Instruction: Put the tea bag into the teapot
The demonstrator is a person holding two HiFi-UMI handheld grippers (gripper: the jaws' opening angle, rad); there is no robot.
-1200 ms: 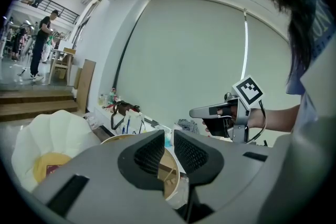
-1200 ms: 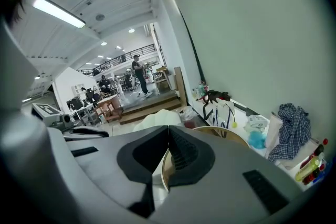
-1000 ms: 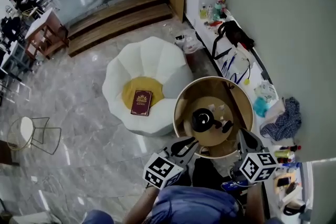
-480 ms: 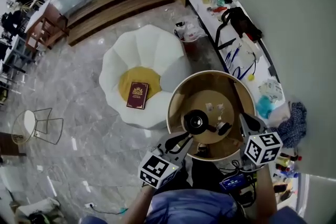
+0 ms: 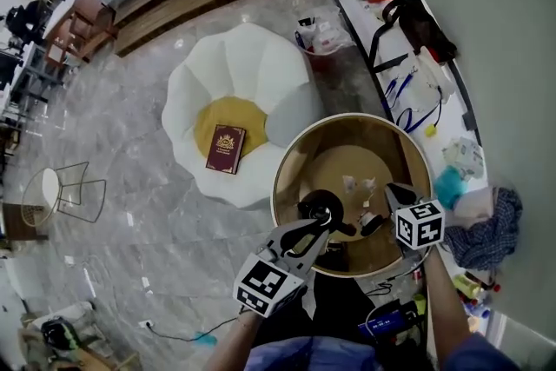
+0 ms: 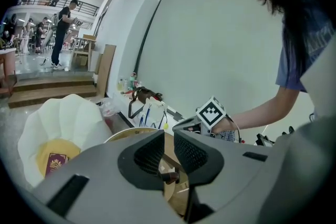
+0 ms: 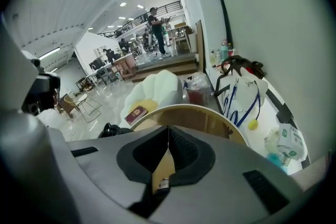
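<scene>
A black teapot (image 5: pixel 321 208) stands on the round wooden table (image 5: pixel 295 154), near its front edge. Two small pale tea bags (image 5: pixel 351 183) lie on the tabletop just behind and right of it. A small dark piece (image 5: pixel 372 222) sits beside the teapot's right side. My left gripper (image 5: pixel 307 230) reaches up to the teapot's near side, jaws a little apart with nothing between them; the left gripper view (image 6: pixel 169 139) shows the same gap. My right gripper (image 5: pixel 393 192) hovers over the table's right part, close to the tea bags, shut and empty; its tips meet in its own view (image 7: pixel 168 131).
The table has a raised rim (image 7: pixel 194 110). A white petal-shaped chair (image 5: pixel 261 74) with a dark red book (image 5: pixel 228 149) stands left of it. A cluttered white counter (image 5: pixel 417 87) runs along the right wall. A wire stool (image 5: pixel 61 195) stands far left.
Both grippers have moved forward over the table. The left one came up to the teapot, the right one crossed the rim toward the tea bags. The head view has shifted.
</scene>
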